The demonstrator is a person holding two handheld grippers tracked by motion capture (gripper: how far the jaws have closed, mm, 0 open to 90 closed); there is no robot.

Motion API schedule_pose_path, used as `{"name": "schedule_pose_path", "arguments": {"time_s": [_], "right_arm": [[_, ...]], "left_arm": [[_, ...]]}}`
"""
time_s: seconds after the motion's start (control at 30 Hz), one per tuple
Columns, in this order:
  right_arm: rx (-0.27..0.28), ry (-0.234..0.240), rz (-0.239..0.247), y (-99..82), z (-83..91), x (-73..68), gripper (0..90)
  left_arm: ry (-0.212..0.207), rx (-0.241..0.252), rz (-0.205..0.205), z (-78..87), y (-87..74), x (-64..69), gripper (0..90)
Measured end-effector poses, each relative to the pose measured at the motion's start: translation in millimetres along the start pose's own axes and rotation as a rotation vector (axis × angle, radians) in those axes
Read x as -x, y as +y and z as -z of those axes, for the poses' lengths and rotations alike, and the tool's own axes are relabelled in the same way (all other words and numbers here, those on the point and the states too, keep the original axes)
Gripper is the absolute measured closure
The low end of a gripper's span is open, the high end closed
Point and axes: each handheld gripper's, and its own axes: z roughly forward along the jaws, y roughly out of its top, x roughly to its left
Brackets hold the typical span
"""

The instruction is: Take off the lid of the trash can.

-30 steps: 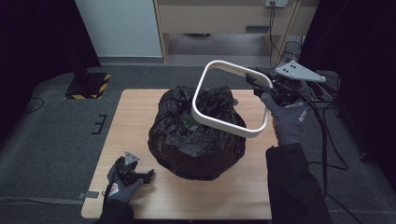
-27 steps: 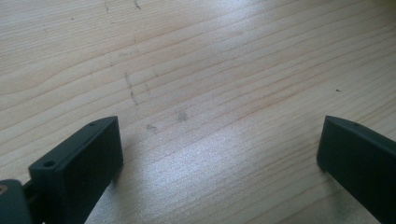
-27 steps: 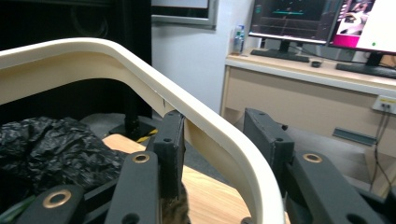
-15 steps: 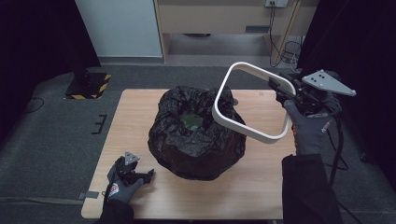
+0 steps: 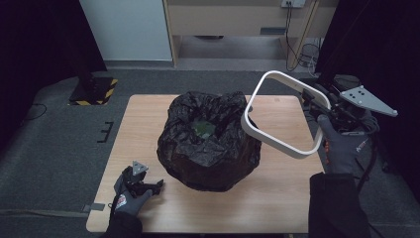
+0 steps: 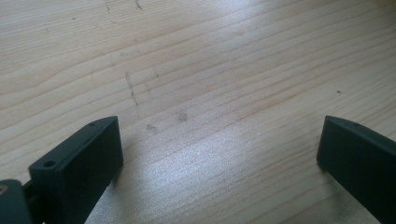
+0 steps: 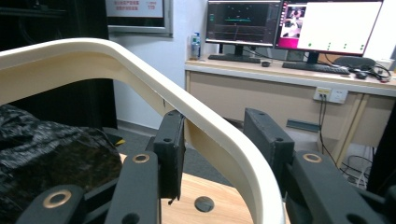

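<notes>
White plastic forms the rounded-square ring (image 5: 282,116) that is clenched in the right hand-held gripper (image 5: 317,101); in the right gripper view the ring (image 7: 201,116) is seen passing between the two black jaws, which are pressed on its band from either side, so that the frame is carried by one edge and the rest of it is left free. It is held tilted, with its far side raised and its near side lowered, off the right flank of the black bag (image 5: 208,141) and above the right part of the worktop (image 5: 282,198); the ring is apart from the bag, though its left corner appears just beside the crumpled rim. Such a hold is judged to suit a rim retainer taken clear of a lined bin, since the bag's mouth is left loose and gathered inward, with something green (image 5: 203,129) visible inside; whether a bin stands under the plastic cannot be told. The left hand-held gripper (image 5: 146,184) is rested on the near left corner of the worktop, well apart from the bag; its jaws are spread wide over bare wood (image 6: 201,93), nothing being held, presumably so that it is kept out of the way.
</notes>
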Motion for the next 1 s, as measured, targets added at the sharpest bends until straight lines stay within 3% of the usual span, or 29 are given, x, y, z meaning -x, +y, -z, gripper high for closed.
{"name": "schedule_pose_path", "arguments": {"time_s": [0.5, 1.0], "right_arm": [[-0.031, -0.064, -0.025, -33.3, 13.8, 21.5, 59.6], [-0.088, -0.086, -0.035, -75.3, 17.7, 28.8, 59.6]], "left_arm": [[0.001, 0.000, 0.000, 0.0, 0.0, 0.0, 0.0], [0.001, 0.000, 0.000, 0.0, 0.0, 0.0, 0.0]]}}
